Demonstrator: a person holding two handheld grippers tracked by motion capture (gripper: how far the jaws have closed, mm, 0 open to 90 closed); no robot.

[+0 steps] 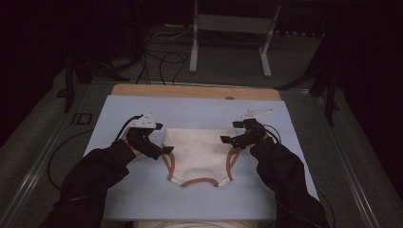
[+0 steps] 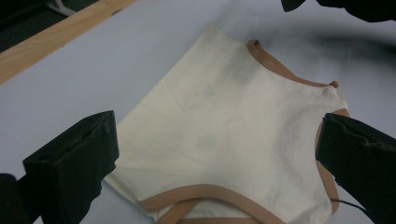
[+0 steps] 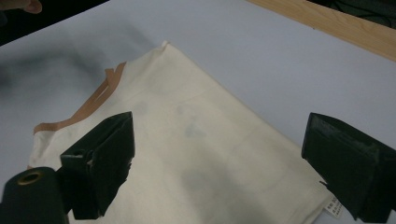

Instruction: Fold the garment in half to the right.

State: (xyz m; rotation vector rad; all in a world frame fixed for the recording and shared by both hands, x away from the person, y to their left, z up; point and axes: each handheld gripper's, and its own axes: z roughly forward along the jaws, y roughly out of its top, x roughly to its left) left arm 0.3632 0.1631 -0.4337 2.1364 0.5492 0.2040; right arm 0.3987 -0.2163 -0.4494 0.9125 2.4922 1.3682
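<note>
A cream pair of briefs with tan trim lies flat on a pale blue mat. My left gripper stands open at the garment's left edge, jaws wide apart, holding nothing. My right gripper is open at the garment's right edge, also with nothing in it. In the left gripper view the briefs spread between the jaws of the left gripper, just above the cloth. In the right gripper view the right gripper straddles the waist corner of the briefs, where a small label sticks out.
A wooden board edge runs along the mat's far side. Behind the table stand a white metal frame and loose cables on the floor. The person's dark sleeves rest on the mat's near corners.
</note>
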